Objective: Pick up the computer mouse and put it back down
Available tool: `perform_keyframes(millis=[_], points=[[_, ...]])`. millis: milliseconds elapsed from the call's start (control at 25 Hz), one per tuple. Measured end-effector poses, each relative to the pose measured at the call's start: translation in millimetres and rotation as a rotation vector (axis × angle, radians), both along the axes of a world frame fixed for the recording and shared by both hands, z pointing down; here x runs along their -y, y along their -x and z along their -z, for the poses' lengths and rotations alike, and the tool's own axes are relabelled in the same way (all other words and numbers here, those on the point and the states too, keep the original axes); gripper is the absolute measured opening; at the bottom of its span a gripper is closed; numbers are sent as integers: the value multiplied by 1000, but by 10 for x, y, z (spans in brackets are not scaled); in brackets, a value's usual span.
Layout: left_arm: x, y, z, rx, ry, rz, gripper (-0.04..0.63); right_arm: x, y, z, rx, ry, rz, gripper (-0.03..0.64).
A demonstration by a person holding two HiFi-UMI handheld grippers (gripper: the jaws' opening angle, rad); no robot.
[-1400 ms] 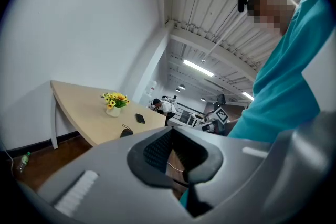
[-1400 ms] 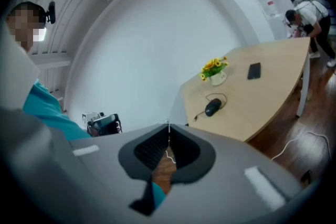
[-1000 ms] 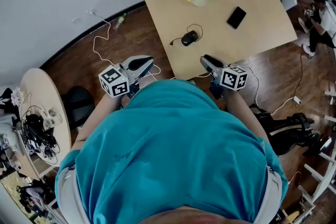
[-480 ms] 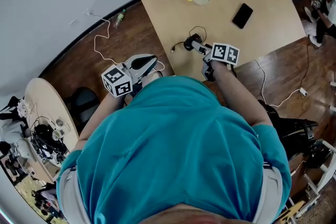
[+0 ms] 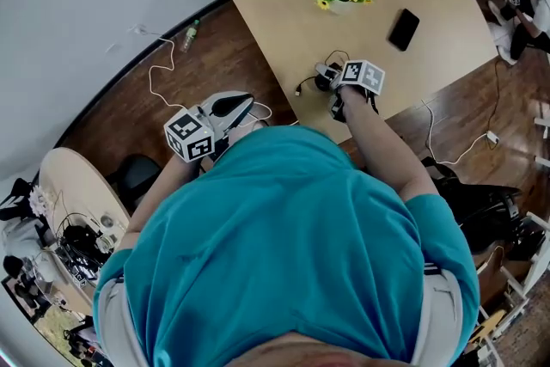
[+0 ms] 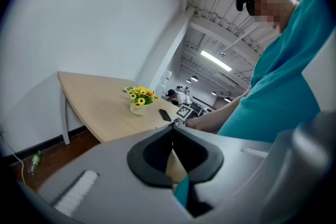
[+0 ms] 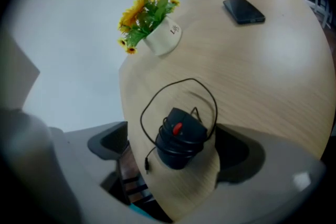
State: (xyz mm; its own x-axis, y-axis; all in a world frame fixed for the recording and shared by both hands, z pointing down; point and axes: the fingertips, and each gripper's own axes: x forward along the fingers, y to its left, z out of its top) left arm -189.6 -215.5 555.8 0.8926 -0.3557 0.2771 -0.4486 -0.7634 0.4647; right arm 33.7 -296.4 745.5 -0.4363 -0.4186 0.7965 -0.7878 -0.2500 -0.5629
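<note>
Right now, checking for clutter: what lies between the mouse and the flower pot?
The mouse has its cable looped there; otherwise bare table up to the flower pot, per the right gripper view.

Computer mouse (image 7: 181, 143): black, with a red scroll wheel (image 7: 178, 128). It sits flat on its belly on the light wood table (image 7: 273, 71), close to the edge on my side. Its cord (image 7: 142, 115) is wound a few turns around the body. One loose loop lies on the tabletop beyond it, and the short plug end trails toward the edge.
</note>
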Motion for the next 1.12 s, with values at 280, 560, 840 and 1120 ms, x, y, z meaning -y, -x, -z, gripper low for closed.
perform_keyframes(millis=[280,560,840,1120], points=[[44,179,-79,-9,32,44,4,-67,-109,-150,-252,52,79,374],[67,183,-115,-27,55,59,4,-136,-173,-145,-249,0,141,288],[35,105,-94,-26,50,55,3,-148,-104,-105,-333,-40,335,410],[-4,117,-112,-25,60,64,4,-15,-229,-176,-410,-2,353,383]])
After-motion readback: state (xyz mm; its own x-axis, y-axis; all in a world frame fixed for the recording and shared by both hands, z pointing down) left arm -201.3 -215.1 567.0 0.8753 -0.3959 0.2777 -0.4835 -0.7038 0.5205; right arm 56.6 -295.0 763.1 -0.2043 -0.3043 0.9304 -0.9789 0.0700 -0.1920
